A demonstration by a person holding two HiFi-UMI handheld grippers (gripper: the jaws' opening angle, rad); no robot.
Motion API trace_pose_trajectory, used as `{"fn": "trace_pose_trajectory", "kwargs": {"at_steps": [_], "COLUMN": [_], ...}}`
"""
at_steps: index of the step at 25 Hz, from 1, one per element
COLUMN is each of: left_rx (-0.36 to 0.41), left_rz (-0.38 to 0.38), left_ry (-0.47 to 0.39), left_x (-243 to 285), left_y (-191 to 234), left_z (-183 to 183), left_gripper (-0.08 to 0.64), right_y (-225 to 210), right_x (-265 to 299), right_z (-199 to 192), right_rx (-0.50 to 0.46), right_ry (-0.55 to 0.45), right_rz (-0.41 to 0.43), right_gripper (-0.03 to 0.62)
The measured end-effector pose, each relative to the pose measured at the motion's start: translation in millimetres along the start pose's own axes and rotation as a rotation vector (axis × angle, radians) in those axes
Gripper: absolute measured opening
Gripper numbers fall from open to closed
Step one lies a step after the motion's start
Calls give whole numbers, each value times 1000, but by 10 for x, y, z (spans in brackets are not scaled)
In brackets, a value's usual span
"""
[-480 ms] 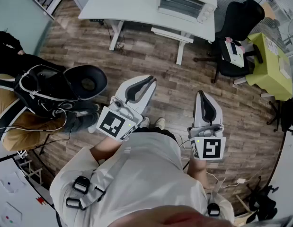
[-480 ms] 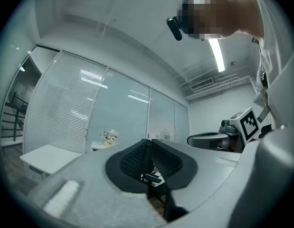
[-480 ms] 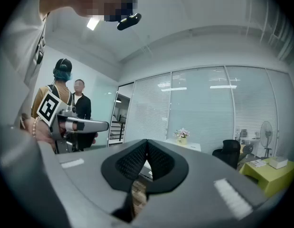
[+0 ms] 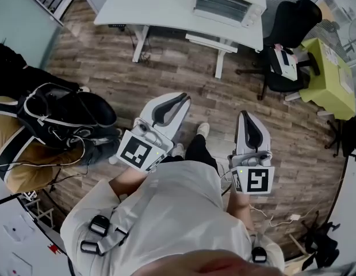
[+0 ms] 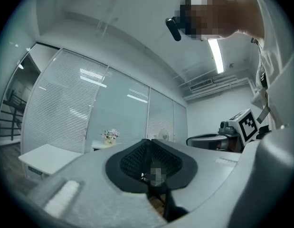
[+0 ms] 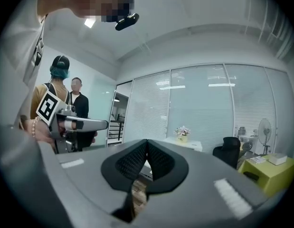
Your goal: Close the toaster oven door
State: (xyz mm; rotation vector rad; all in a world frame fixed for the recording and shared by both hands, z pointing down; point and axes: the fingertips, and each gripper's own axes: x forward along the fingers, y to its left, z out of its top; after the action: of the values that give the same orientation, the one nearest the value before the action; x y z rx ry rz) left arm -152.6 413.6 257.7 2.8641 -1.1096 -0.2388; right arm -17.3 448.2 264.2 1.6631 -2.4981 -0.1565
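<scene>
Seen from above, a person holds two grippers at mid-frame over a wood floor. The left gripper (image 4: 182, 99) and the right gripper (image 4: 244, 115) both have their jaws pressed together, empty. The toaster oven (image 4: 226, 4) sits on a white table (image 4: 149, 4) at the top, well apart from both.

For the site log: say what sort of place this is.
Probably an office: a white desk carrying a toaster oven, a black swivel chair, and glass walls with blinds.

White toaster oven (image 4: 226, 4), lime-green table (image 4: 330, 82)
</scene>
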Motion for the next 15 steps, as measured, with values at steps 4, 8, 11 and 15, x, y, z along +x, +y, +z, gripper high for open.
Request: {"fn": "trace_pose_trajectory", "kwargs": {"at_steps": [4, 8, 11, 15], "left_rx": [-1, 0, 7, 11], "left_rz": [2, 3, 5, 8], "left_ry": [-7, -9, -13, -16], "left_x": [98, 241, 367, 576], "left_y": [91, 198, 269, 337], "left_z": [6, 3, 27, 44], "left_gripper": [32, 31, 29, 28], "right_y": [-99, -254, -310, -452], "right_x": [118, 261, 387, 515], "right_z": [20, 44, 58, 54], "right_rx": [19, -19, -26, -7], "right_ry": [-18, -36, -42, -53], "right_rz": [-13, -45, -18, 2], "right_gripper": [6, 6, 5, 5]}}
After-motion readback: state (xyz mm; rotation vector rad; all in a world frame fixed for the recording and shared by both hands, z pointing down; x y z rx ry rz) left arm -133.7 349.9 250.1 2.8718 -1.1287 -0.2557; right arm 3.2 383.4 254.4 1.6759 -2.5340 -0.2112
